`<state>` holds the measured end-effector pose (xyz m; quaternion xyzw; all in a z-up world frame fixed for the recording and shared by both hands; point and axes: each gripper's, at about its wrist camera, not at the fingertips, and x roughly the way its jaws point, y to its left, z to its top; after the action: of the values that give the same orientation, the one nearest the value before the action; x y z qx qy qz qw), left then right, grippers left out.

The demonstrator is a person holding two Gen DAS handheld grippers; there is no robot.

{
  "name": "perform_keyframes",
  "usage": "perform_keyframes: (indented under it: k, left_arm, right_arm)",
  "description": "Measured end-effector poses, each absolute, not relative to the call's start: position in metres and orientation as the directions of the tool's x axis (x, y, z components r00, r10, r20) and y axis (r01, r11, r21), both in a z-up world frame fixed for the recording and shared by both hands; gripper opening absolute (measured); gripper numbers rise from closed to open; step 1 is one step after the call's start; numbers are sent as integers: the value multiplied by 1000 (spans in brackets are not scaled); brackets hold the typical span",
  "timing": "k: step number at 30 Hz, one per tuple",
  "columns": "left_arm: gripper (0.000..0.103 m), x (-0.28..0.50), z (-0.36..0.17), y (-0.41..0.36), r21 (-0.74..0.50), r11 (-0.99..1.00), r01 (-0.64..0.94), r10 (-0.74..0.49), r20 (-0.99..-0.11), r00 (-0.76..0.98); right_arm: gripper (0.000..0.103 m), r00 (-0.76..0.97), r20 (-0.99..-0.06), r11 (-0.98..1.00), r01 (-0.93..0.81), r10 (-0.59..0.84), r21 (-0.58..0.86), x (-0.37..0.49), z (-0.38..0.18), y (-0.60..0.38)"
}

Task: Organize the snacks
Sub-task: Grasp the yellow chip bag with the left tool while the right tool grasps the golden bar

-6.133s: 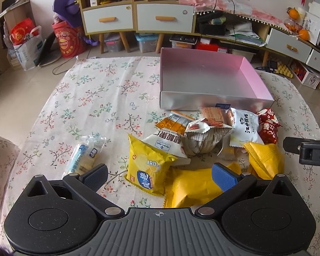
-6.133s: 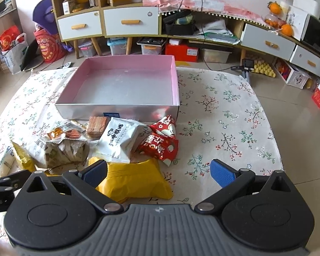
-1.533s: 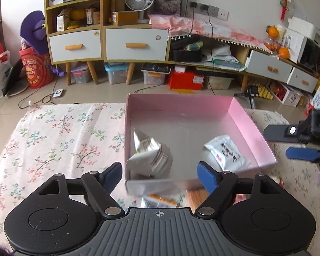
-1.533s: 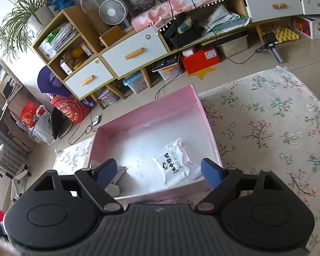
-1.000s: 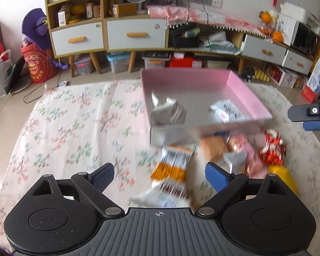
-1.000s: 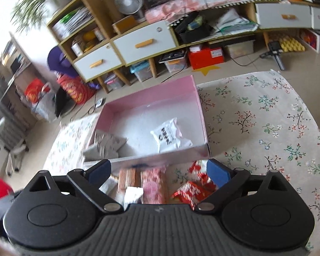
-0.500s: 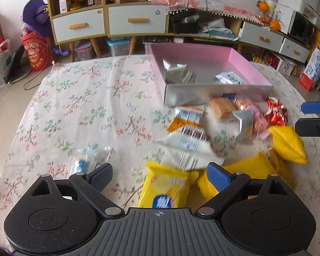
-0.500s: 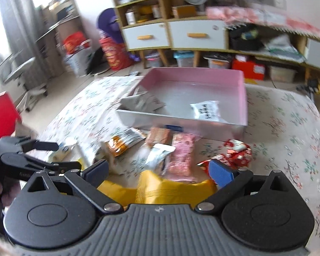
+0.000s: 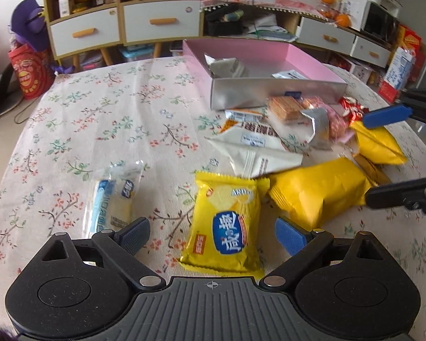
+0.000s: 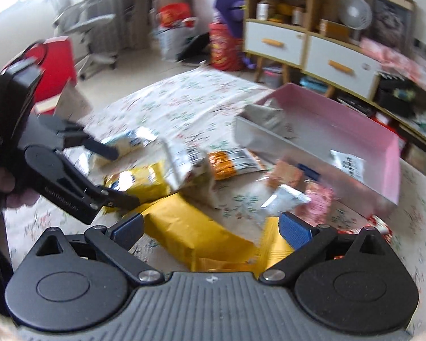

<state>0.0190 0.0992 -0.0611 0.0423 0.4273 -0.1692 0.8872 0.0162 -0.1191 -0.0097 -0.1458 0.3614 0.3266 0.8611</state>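
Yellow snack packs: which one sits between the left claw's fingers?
The printed yellow chip bag with the blue oval logo. It lies between the open left claw; the plain yellow packs lie further right.

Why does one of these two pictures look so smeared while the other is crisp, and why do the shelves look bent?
The right wrist view is motion-blurred: the pink box and the snacks before it smear, while the right gripper, fixed to the camera, stays sharp. The left wrist view is crisp enough to read the yellow snack packet. Both lenses are fisheye, so the cabinets bow near the edges.
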Motion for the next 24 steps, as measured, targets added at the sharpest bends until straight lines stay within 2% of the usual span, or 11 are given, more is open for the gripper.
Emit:
perform_keyframes:
  k: [9,15,21,23,24]
  left_arm:
    - [93,20,-66,102,-90,933,349,-284,-780,557]
    - [80,23,-67,97,-98,928,359,-295,-783,548]
    - [62,28,-64,91,-91,930,356,-287,-784,550]
    - [52,30,-63,89,-86,932,351,-280,-786,551]
    - [52,30,-63,88,-82,934,349,-275,-788,551]
  right_arm:
    - [97,474,-776,640,-759,415,-121,8,-27,-87]
    - [88,463,-804,609,-776,373,-165,9,-36,-79]
    - [77,463,-819,606,-773,340,-185,11,-42,-76]
    - [72,465,-821,605,-772,332,-193,13,-44,-74]
    - [69,466,-821,605,-772,330,-195,13,-45,-74]
